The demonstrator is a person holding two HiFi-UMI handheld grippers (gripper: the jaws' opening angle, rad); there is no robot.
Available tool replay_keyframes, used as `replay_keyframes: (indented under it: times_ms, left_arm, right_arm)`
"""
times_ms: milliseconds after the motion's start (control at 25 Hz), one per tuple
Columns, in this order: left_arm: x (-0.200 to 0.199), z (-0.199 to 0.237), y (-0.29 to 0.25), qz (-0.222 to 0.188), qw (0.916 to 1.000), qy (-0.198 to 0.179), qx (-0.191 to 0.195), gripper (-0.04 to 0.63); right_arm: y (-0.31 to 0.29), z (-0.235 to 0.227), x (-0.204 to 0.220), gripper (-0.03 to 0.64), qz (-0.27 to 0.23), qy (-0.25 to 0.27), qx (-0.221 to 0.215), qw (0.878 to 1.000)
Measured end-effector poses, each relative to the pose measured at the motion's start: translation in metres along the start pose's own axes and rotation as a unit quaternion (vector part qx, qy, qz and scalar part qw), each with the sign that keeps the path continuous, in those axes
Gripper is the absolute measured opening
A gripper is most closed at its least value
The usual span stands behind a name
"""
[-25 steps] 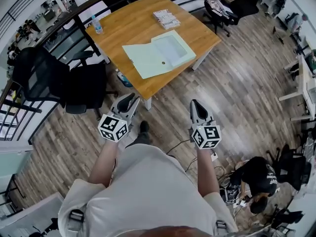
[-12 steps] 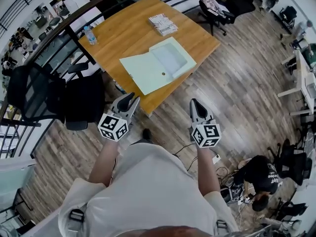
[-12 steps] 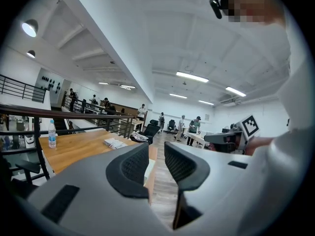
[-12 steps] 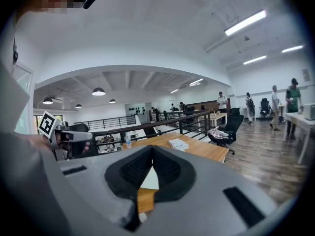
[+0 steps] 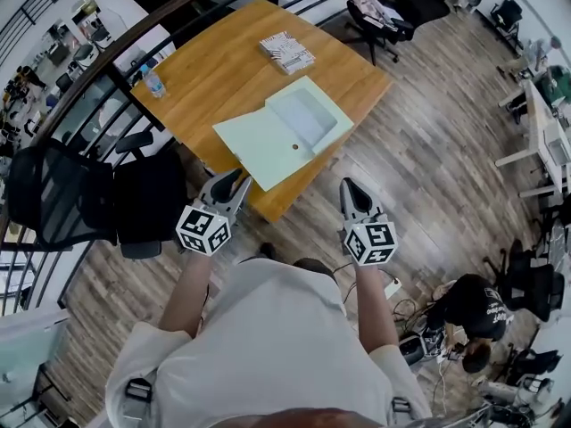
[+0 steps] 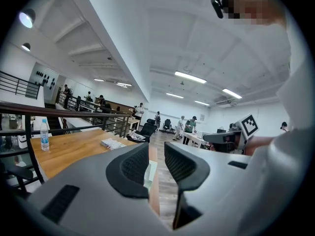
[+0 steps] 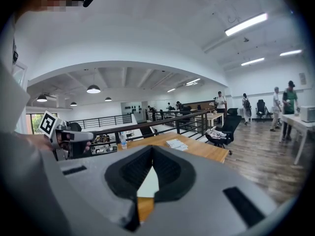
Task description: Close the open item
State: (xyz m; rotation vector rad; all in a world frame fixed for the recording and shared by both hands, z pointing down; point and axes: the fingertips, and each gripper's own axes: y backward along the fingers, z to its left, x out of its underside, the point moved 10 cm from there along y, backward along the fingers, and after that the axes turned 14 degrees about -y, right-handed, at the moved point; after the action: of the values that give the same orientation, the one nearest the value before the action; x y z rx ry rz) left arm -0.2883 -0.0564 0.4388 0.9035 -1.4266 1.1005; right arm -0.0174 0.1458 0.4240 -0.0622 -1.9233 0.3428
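Note:
A pale green box file [image 5: 284,130] lies open on the wooden table [image 5: 219,69], its lid flap spread flat toward the table's near edge and its shallow tray behind. Both grippers hover level in front of the near edge, short of the file. My left gripper [image 5: 234,185] stands open with a narrow gap and nothing between its jaws [image 6: 156,151]. To its right, my right gripper [image 5: 350,190] is shut and empty, its jaw tips touching [image 7: 152,150]. A sliver of the file [image 7: 147,185] shows below the right jaws.
A water bottle [image 5: 153,81] and a stack of booklets [image 5: 286,52] sit on the far part of the table. A black office chair [image 5: 80,199] stands left of the table by a railing [image 5: 107,47]. A person [image 5: 468,315] crouches on the floor at the right.
The table and the open file have drawn nearer to both grippers as the person walked toward them. Neither gripper's jaws have changed.

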Motion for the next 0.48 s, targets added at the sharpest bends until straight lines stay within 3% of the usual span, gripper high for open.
replay_keyframes:
  times_ms: [480]
  left_arm:
    - [0.007,0.023,-0.034,0.014,0.9997,0.019,-0.005,0.095]
  right_arm:
    - [-0.037,-0.023,-0.016,0.003,0.019,0.004,-0.001,1.000]
